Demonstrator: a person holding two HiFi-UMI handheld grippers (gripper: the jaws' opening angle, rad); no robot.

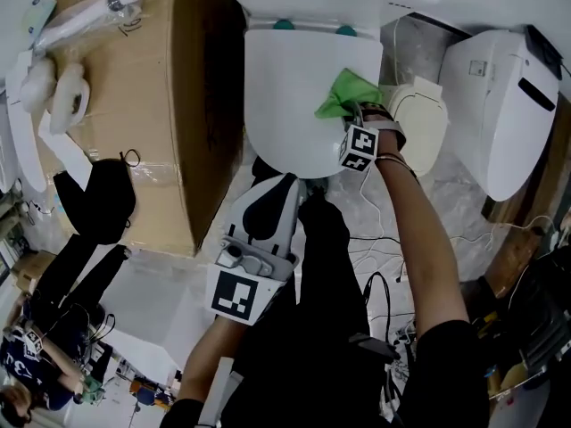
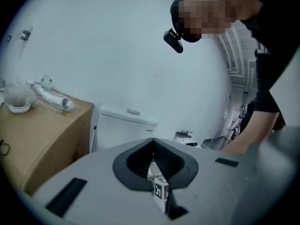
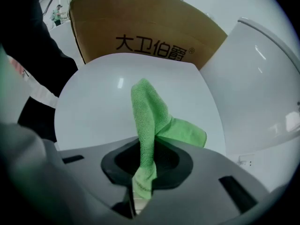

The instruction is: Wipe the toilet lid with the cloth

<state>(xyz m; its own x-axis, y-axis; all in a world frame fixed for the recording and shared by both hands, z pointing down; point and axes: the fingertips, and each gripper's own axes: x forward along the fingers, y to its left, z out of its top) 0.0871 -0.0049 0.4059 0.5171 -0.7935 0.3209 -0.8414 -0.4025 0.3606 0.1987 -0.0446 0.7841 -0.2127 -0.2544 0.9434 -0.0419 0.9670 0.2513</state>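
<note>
In the head view, the white toilet lid [image 1: 299,87] is closed at top centre, and the green cloth [image 1: 346,94] lies bunched on its right side. The right gripper [image 1: 358,112] reaches in over the lid's right edge and meets the cloth there. The left gripper [image 1: 281,190] is lower down, near the lid's front edge, and touches neither lid nor cloth. A cardboard box [image 1: 152,105] stands to the left of the toilet and a second white toilet unit [image 1: 504,105] to the right. In the left gripper view, the left gripper [image 2: 153,146] has its jaws drawn together with nothing between them. It points up at a white wall, with the toilet tank [image 2: 124,125] and the cardboard box [image 2: 42,130] below. In the right gripper view, the right gripper [image 3: 144,165] has its jaws pinched on one end of the cloth [image 3: 149,121]. The cloth rises from them in a twisted fold, and its free corner rests on the lid [image 3: 98,107]. The printed side of the box [image 3: 154,32] stands behind.
</note>
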